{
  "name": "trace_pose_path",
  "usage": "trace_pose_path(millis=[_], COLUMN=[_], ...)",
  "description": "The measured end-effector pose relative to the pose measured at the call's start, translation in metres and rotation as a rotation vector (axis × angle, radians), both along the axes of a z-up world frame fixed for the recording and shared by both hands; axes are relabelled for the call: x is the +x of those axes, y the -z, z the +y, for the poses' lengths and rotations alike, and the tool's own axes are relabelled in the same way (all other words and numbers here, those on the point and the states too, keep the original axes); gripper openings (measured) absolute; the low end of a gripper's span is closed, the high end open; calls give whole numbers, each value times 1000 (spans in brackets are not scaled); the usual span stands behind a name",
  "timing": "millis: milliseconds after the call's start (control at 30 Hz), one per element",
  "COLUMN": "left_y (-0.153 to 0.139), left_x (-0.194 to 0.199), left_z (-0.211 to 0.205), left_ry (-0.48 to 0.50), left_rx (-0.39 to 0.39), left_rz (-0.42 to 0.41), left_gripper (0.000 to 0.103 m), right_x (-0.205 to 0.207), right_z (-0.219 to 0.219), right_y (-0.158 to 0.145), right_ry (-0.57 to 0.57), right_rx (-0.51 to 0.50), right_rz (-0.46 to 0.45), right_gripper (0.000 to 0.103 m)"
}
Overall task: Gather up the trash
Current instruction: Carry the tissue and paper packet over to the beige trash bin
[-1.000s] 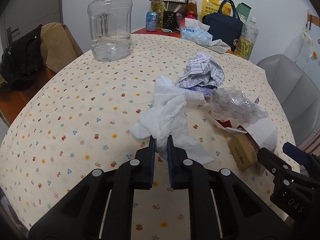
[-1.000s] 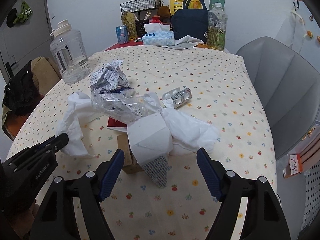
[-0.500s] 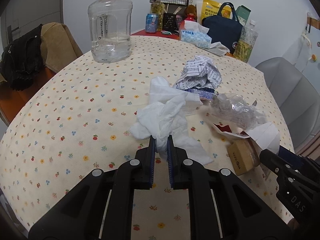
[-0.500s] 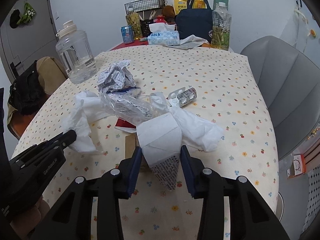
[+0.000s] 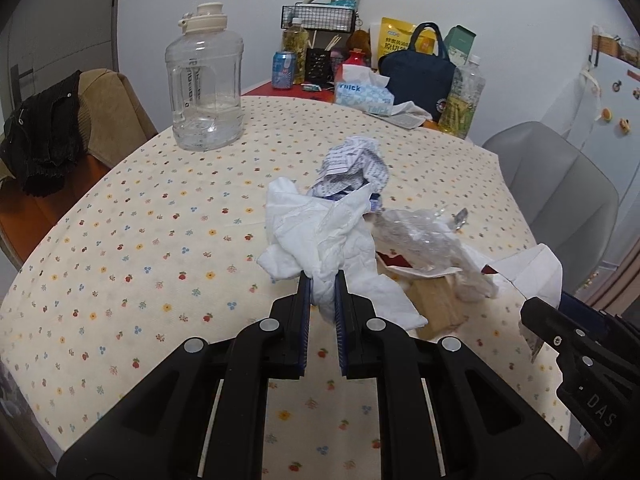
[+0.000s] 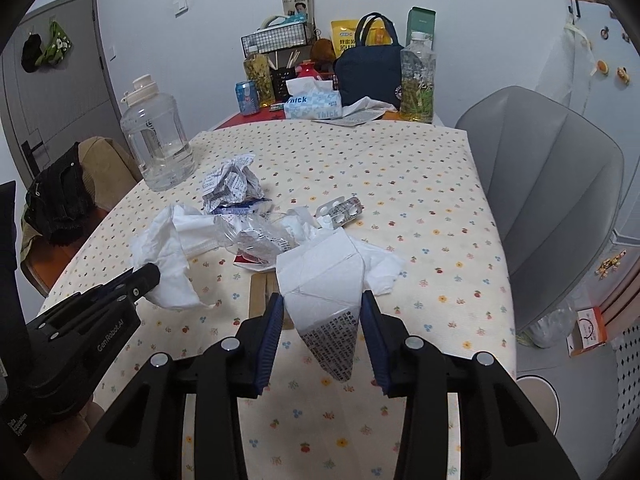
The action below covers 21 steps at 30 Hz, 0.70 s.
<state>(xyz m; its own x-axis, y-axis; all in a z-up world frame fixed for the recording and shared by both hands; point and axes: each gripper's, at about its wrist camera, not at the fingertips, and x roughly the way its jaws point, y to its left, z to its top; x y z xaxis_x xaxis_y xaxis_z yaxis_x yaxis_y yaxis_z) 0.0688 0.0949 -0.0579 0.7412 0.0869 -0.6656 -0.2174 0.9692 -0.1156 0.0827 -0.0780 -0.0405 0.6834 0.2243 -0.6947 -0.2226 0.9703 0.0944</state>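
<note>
Both claws grip now: left claw (image 5: 320, 292) tissue (image 5: 320, 236), right claw (image 6: 322, 312) newly clamping carton (image 6: 320, 276)

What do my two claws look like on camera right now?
Both are matte black plastic with silver round screws and ribbed blue pads. The left claw reads "GenRobot.AI" on its side in the right wrist view; the right claw shows "DAS" lettering in the left wrist view.

Soft crumpled tissue (image 5: 316, 236) beside glossy crinkled clear plastic wrapper (image 5: 416, 236); matt cotton tablecloth (image 5: 140, 240) beneath; smooth transparent plastic jug (image 5: 205, 92) behind it.
</note>
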Motion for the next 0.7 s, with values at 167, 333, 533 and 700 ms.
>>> trace_pose_path(millis=[167, 333, 533, 700], left_y=[-9, -15, -20, -25], left_x=[-7, -11, -11, -11], left_z=[-17, -38, -66, -93], left_ry=[30, 73, 134, 201], left_rx=[11, 18, 19, 22], left_rz=[-18, -32, -47, -60], left_gripper=[12, 12, 12, 12], right_x=[-14, -26, -39, -49], right_z=[-13, -30, -57, -80], right_y=[-9, -16, -23, -29], right_ry=[22, 65, 127, 186], right_rx=[5, -4, -15, -21], right_rz=[-24, -44, -63, -80], right_gripper=[39, 39, 39, 39])
